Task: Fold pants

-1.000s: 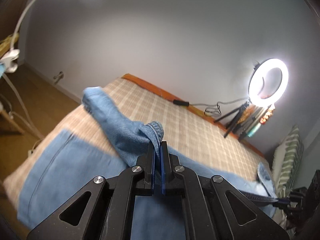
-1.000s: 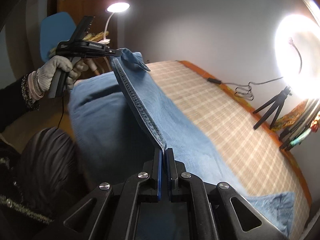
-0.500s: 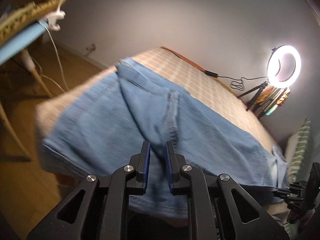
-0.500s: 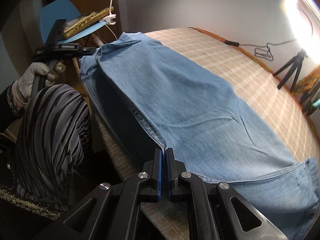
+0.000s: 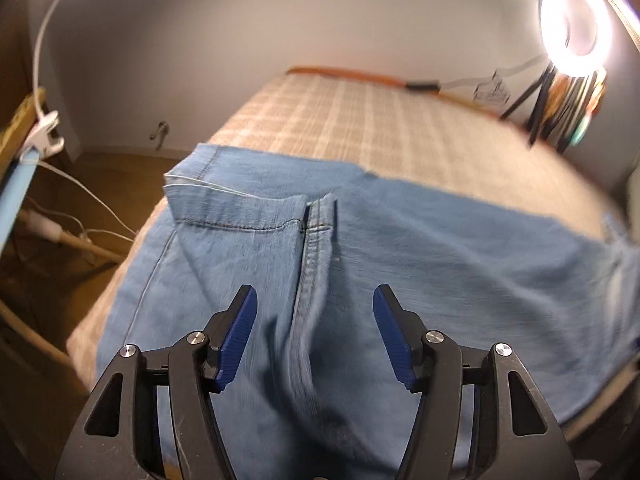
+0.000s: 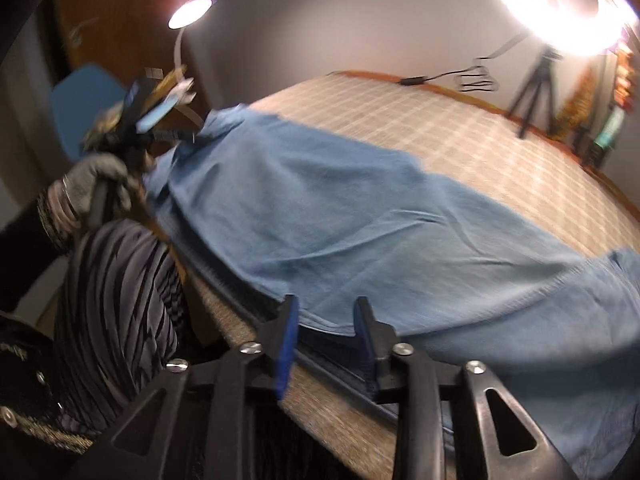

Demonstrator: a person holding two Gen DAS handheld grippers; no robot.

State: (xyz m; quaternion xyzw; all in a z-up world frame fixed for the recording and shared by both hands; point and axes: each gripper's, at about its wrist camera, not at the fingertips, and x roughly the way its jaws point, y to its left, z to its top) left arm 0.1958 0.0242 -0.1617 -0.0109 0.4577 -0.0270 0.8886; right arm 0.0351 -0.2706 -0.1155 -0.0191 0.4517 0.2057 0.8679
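Observation:
Blue denim pants lie flat along the near edge of a bed with a checked cover, one leg laid over the other. The waistband end is at the left. My left gripper is open and empty, just above the pants' seam near the waist. My right gripper is open and empty over the folded near edge of the pants. The left gripper also shows in the right wrist view, held by a gloved hand at the waistband end.
A ring light on a tripod stands at the bed's far right corner, with a cable along the orange far edge. A desk lamp and blue chair stand left of the bed. The person's striped clothing is close by.
Both grippers let go of the pants and opened wide. The pants, held up a second ago, now lie flat on the bed with one leg over the other.

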